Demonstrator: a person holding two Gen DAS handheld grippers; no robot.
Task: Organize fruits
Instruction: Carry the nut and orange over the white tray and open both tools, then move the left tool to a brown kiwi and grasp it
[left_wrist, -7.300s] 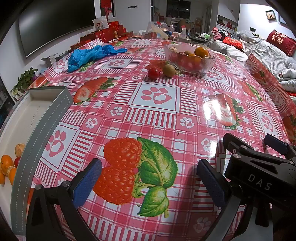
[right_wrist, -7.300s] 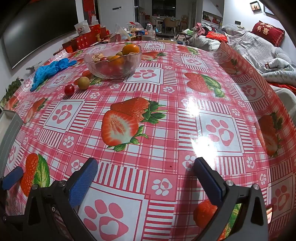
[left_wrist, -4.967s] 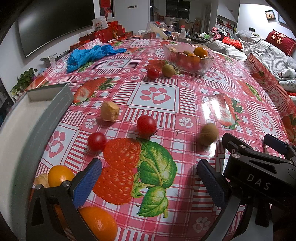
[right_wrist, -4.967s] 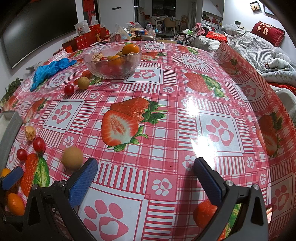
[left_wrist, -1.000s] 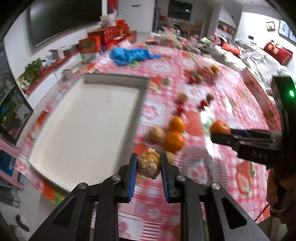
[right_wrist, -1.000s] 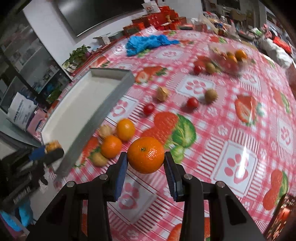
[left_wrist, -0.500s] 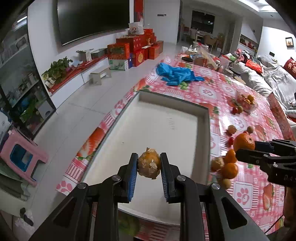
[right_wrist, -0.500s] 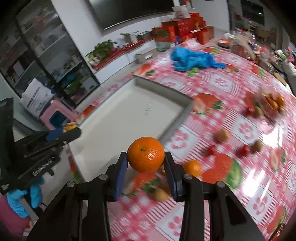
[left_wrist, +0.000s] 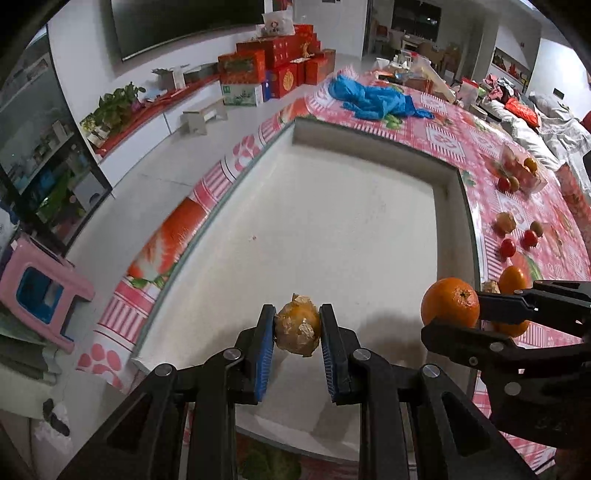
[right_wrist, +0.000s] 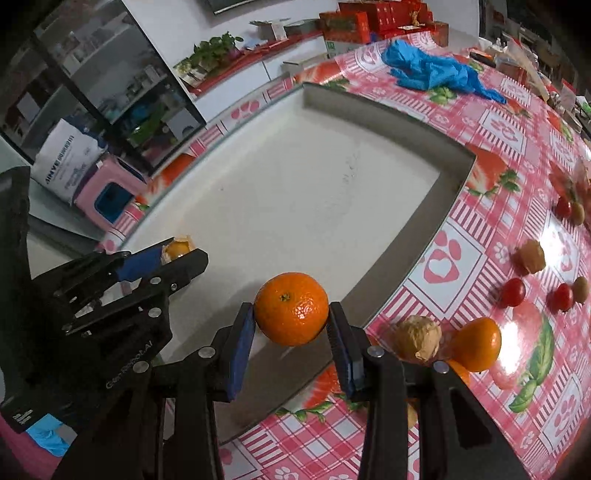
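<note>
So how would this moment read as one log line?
left gripper: husked fruit gripped | right gripper: orange gripped | both above tray

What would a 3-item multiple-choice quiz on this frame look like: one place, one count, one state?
1. The tray holds:
A. no fruit
B. tomatoes
C. a bowl

2. Grippers holding fruit:
A. none
B. one
C. two

3. The left gripper's fruit is:
A. a smooth tomato
B. a husk-wrapped fruit
C. a kiwi

Key:
1 A, its white floor is bare.
2 C, the right gripper clamps the orange and the left clamps its own.
3 B, papery husk shows around it.
</note>
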